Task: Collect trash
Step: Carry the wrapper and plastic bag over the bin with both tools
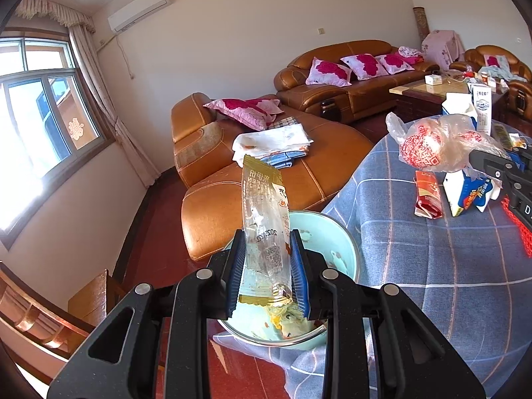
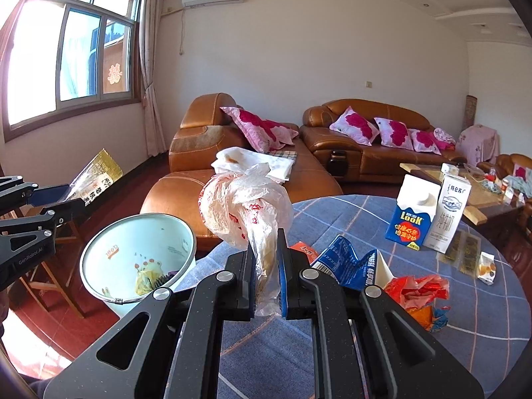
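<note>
My left gripper [image 1: 267,242] is shut on a clear and gold snack wrapper [image 1: 264,216] that stands upright over the pale green bin [image 1: 345,242]. The same gripper [image 2: 71,196] and wrapper [image 2: 96,176] show at the left of the right wrist view, above and left of the bin [image 2: 99,249], which holds some scraps. My right gripper [image 2: 266,242] is shut on a crumpled white plastic bag with red print [image 2: 239,206], held above the table's near edge. That bag [image 1: 435,146] also hangs over the table in the left wrist view.
The blue checked tablecloth [image 2: 482,316] carries two upright milk cartons [image 2: 429,212], a flattened blue carton [image 2: 345,262], red and orange wrappers [image 2: 419,292] and small sachets [image 2: 487,266]. Brown leather sofas [image 2: 232,179] stand behind. A wooden chair [image 1: 50,319] is at the left.
</note>
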